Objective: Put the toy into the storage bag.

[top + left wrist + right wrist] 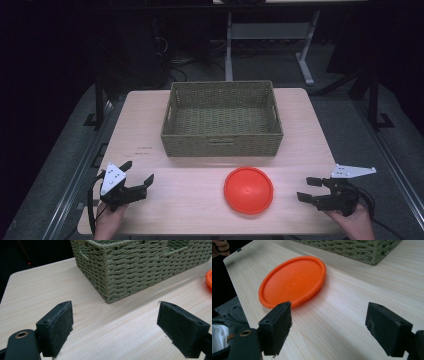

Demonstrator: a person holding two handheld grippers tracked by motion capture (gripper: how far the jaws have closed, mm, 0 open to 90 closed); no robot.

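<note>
The table (pixel 150 125) carries everything, and the woven basket (pixel 222 120) stands at the middle of its far edge, its near wall facing the person. In the left gripper view a corner of the basket (pixel 140 267) rises just beyond the jaws, with bare wood between.

The orange disc (pixel 249 190) lies flat on the table near the front edge, a little right of the middle and just in front of the basket, apart from it. It sits between the two tongs, nearer the right one. In the right gripper view the disc (pixel 293 281) lies ahead of the jaws and toward the left one, whose tip overlaps the disc's near rim in the picture; whether they touch I cannot tell. A sliver of the disc (pixel 209 280) shows at the right edge of the left gripper view.

The left gripper (pixel 136 176) rests by the front left corner, jaws spread wide and empty. The right gripper (pixel 310 189) rests by the front right corner, pointing at the disc, jaws likewise released with nothing in them.

Small dark marks on the table left of the basket are too small to read
</note>
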